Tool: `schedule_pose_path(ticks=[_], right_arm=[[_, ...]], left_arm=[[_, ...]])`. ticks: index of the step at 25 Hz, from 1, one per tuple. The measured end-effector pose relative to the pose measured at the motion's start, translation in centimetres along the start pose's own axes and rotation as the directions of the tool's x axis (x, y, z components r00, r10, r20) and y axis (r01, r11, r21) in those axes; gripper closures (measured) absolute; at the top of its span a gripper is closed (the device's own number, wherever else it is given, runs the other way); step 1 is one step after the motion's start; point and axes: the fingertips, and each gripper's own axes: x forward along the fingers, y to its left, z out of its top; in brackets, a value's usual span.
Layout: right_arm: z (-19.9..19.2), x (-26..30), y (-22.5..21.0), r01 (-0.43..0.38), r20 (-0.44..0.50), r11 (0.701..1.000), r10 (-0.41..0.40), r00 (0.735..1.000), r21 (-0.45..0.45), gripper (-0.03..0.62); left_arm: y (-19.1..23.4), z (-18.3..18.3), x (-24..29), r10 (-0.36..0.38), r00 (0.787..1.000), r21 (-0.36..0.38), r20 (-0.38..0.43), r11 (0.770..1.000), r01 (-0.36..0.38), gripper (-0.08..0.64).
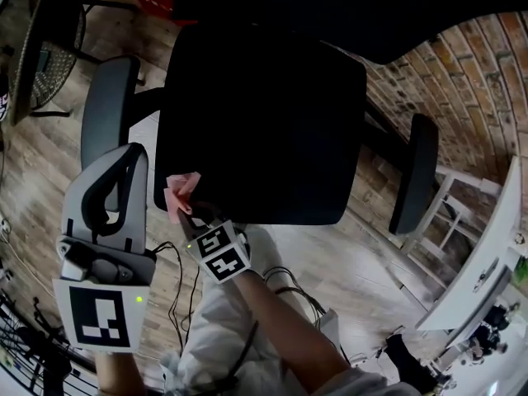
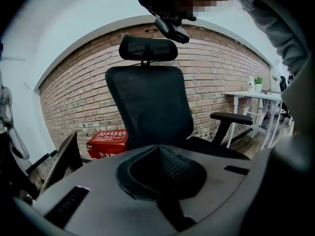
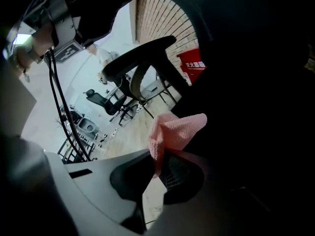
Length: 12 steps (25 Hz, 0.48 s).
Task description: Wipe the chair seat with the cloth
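The black chair seat [image 1: 264, 122] fills the middle of the head view, between a grey left armrest [image 1: 107, 106] and a dark right armrest [image 1: 412, 172]. A pink cloth [image 1: 181, 192] lies against the seat's front left edge, with my right gripper [image 1: 189, 213] shut on it. In the right gripper view the cloth [image 3: 172, 132] bunches out of the jaws of the right gripper [image 3: 160, 156], beside the dark seat [image 3: 256, 107]. My left gripper [image 1: 124, 162] is raised in front of the left armrest, shut and empty. Past the left gripper [image 2: 158, 149], its own view shows the chair's backrest [image 2: 147, 102] and seat [image 2: 216, 149].
A red box [image 2: 107, 142] stands by the brick wall [image 2: 216, 77] behind the chair. A mesh chair [image 1: 41, 48] is at the far left, and a white desk [image 1: 487, 262] at the right. Cables [image 1: 177, 287] trail over the wooden floor near my legs.
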Motion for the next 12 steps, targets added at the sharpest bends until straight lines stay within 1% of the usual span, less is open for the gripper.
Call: schedule_pose_path(ticks=[2, 4, 8, 12], right_arm=[[0.0, 0.5, 1.1, -0.023, -0.032, 0.998, 0.021, 0.999, -0.065, 0.539], [-0.2, 0.5, 0.8, -0.015, -0.051, 0.995, 0.01, 0.999, -0.1, 0.54], [-1.0, -0.7, -2.3, 0.073, -0.054, 0.996, -0.075, 0.996, -0.048, 0.54], [-2.3, -2.6, -5.9, 0.163, -0.079, 0.986, -0.164, 0.983, -0.026, 0.54]], left_arm=[[0.1, -0.3, -0.1, 0.001, 1.0, -0.002, -0.004, 1.0, -0.001, 0.541], [0.0, -0.3, 0.1, -0.001, 1.0, -0.005, -0.001, 1.0, 0.001, 0.541], [-0.5, -0.1, 0.6, -0.014, 1.0, -0.005, 0.0, 1.0, 0.014, 0.541], [-1.3, 0.3, 1.4, -0.029, 1.0, 0.003, 0.002, 1.0, 0.029, 0.541]])
